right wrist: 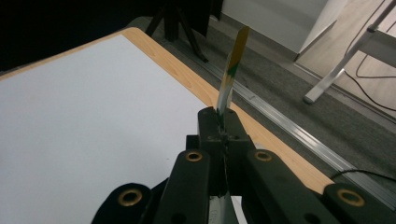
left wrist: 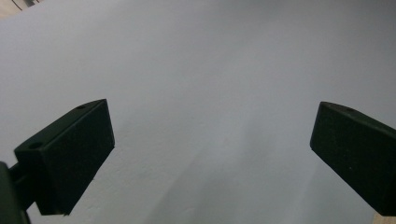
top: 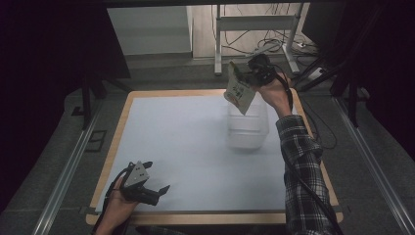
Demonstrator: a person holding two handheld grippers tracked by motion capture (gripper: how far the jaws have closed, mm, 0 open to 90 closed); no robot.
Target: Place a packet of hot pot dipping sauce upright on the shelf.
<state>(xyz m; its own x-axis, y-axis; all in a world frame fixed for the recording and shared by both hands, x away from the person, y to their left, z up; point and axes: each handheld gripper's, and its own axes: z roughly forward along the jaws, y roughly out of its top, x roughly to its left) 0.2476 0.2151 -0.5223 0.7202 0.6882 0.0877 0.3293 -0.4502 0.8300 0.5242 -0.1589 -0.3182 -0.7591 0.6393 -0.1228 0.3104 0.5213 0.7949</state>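
At the upper right of the high view the right gripper (top: 255,70) pinches a packet (top: 239,91) above a clear tub (top: 247,128); its print is too blurred to read. At lower left the left gripper (top: 155,186) rests spread over the white table (top: 186,142).

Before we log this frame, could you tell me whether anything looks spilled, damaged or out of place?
Nothing stands out. The right gripper holds a packet above the clear plastic bin; the left gripper rests open near the table's front edge.
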